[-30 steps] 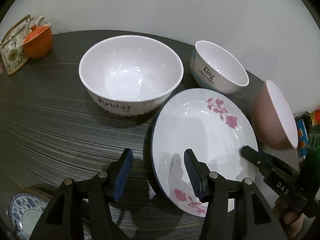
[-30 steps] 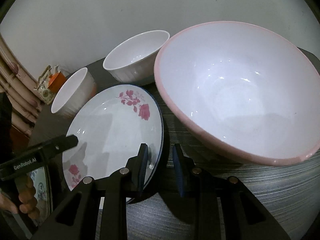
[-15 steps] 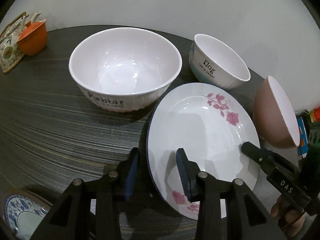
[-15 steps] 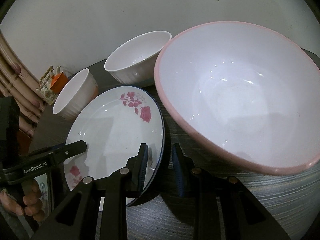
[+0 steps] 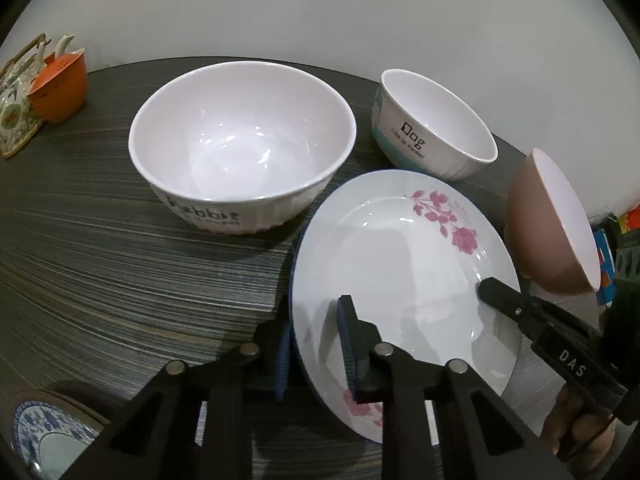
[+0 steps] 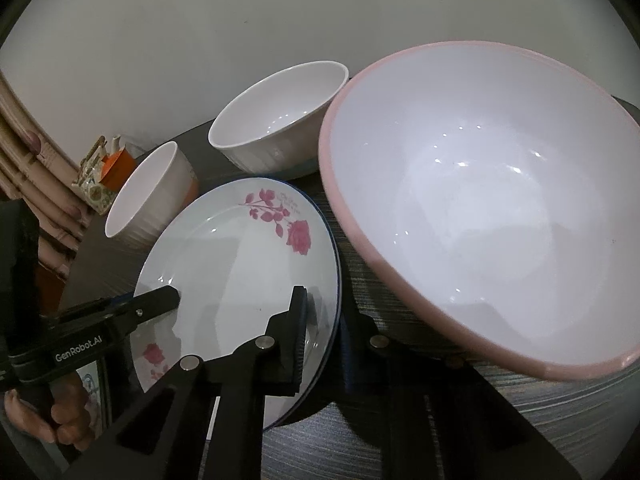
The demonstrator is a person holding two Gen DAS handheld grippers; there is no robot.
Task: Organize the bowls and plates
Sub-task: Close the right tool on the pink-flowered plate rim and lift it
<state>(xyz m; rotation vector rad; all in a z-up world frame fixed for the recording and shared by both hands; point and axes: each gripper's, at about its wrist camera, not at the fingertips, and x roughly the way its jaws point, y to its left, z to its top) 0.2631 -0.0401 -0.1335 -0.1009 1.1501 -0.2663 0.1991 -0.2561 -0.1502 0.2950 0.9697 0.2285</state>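
Both claws are clamped on the same white plate with pink rose prints and a thin blue rim. Left gripper sits bottom centre of its own view, one blue-padded finger on top of the plate's near edge and the other tucked under it. Right gripper does the same from the opposite side in its view, jaws pinched on the rim at lower centre. Each claw also pokes into the other camera: the right one at the lower right of the left view, the left one at the lower left of the right view.

That plate looks tilted, near edge raised, over the dark striped wooden table. Can't tell whether the far edge touches the table.

Around it in the left view: a big white ribbed bowl with "Rabbit" lettering at upper centre, just beside the plate; a smaller white bowl marked "Dog" at upper right; and a pink bowl with a white inside at the right edge. In the right view that pink bowl fills the whole right half.

An orange cup and a patterned teapot sit far upper left, and a blue and white patterned plate shows at the bottom left corner.
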